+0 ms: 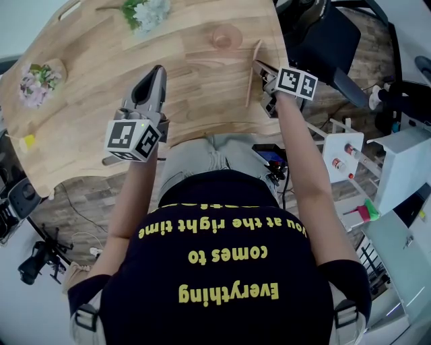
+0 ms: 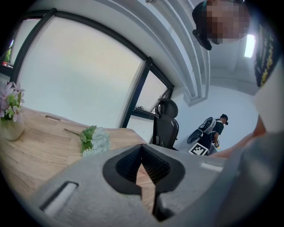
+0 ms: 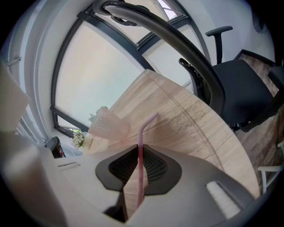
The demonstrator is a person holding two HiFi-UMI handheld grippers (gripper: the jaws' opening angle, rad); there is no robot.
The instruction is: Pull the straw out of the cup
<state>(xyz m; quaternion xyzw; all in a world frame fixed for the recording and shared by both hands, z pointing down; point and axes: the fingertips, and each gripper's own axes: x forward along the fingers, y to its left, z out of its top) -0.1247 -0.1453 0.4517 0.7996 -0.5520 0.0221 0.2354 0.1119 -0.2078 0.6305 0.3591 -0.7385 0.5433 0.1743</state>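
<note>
A clear pinkish cup (image 1: 225, 36) stands on the wooden table (image 1: 87, 121), far side right of centre. The thin pink straw (image 1: 253, 77) is out of the cup and lies low over the table near its right edge, with my right gripper (image 1: 258, 65) shut on it. In the right gripper view the straw (image 3: 140, 168) runs up between the pads, its bent tip toward the cup (image 3: 106, 125), which is apart from it. My left gripper (image 1: 160, 69) hovers over the table's middle, shut, nothing between its pads (image 2: 155, 166).
A loose bunch of white flowers (image 1: 147, 13) lies at the far edge, and a small vase of pink flowers (image 1: 39, 79) stands at the left. A black office chair (image 1: 323, 34) is beyond the table's right edge. White shelving (image 1: 343, 151) stands to the right.
</note>
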